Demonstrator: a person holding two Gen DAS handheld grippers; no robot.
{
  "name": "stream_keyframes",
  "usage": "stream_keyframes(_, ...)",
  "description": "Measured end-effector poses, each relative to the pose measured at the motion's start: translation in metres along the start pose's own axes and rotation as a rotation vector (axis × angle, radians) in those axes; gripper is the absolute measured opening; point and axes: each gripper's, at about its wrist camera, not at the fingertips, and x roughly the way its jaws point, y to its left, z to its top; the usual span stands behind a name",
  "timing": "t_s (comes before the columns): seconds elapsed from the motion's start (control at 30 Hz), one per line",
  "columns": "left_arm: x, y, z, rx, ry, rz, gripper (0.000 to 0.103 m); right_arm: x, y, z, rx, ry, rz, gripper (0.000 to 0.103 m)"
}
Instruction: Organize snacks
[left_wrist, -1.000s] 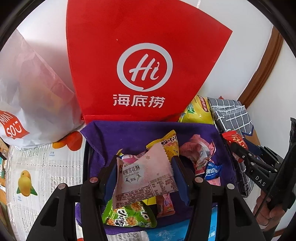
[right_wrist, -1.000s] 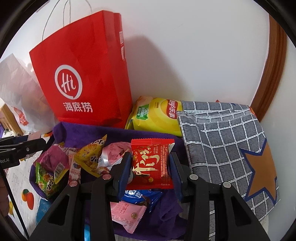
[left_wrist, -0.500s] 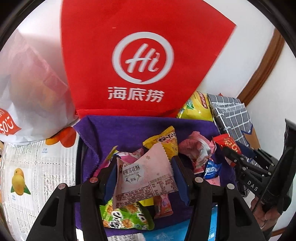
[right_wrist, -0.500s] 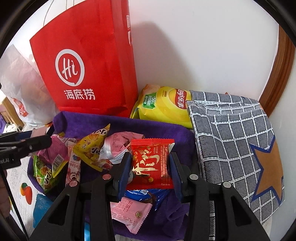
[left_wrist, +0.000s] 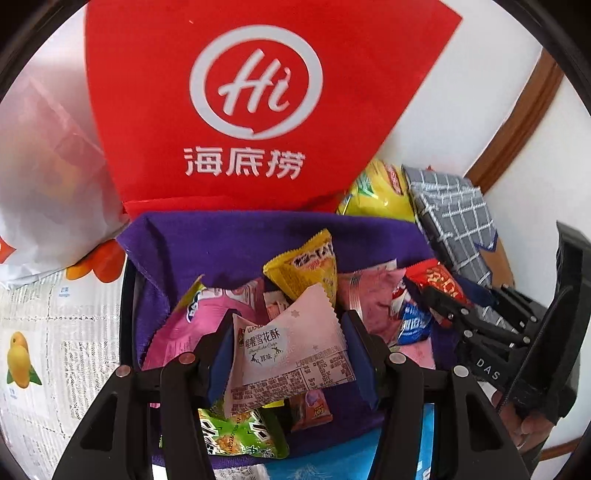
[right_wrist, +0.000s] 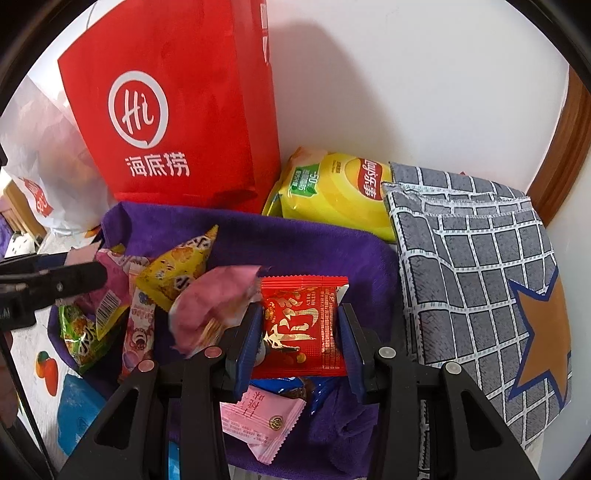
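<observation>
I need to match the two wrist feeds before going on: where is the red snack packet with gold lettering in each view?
Left wrist: the red snack packet sits right of centre, at the tip of the right gripper.
Right wrist: it fills the lower centre, clamped between the gripper's blue pads.
Shared landmark: the red paper bag standing behind the purple cloth.

- The counter (left_wrist: 55, 325), covered in a fruit-printed sheet, is carrying everything.
- A red paper bag (right_wrist: 177, 122) is standing on it against the wall.
- A purple cloth (right_wrist: 295, 240) is lying before the bag.
- A yellow chip bag (right_wrist: 332, 192) and a grey checked cloth (right_wrist: 480, 258) are lying beside it.
</observation>
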Motion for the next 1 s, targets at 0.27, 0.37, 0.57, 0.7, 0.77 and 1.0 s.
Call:
stream_keyframes(0.27, 0.003, 0.000, 0.000, 0.014, 0.022, 0.014, 0.056, 0.004, -0.001, -0.001, -0.004, 0.020, -0.010, 0.042)
stream_keyframes(0.37, 0.003, 0.000, 0.000, 0.016, 0.027, 0.019, 0.056, 0.004, 0.001, -0.001, -0.013, 0.016, -0.017, 0.042)
stream_keyframes(0.57, 0.001, -0.002, 0.001, 0.026, 0.031, 0.025, 0.058, 0.002, 0.004, -0.001, -0.019, 0.014, -0.030, 0.042)
stream_keyframes(0.7, -0.003, -0.005, 0.002, 0.032, 0.033, 0.028, 0.065, -0.002, 0.009, -0.002, -0.035, 0.022, -0.038, 0.049)
stream_keyframes(0.77, -0.010, -0.008, 0.002, 0.038, 0.023, 0.029, 0.073, -0.007, 0.012, -0.002, -0.038, 0.014, -0.039, 0.056)
stream_keyframes(1.0, -0.040, -0.015, 0.001, 0.053, -0.023, 0.008, 0.076, -0.040, 0.018, -0.007, 0.010, 0.003, -0.028, 0.066)
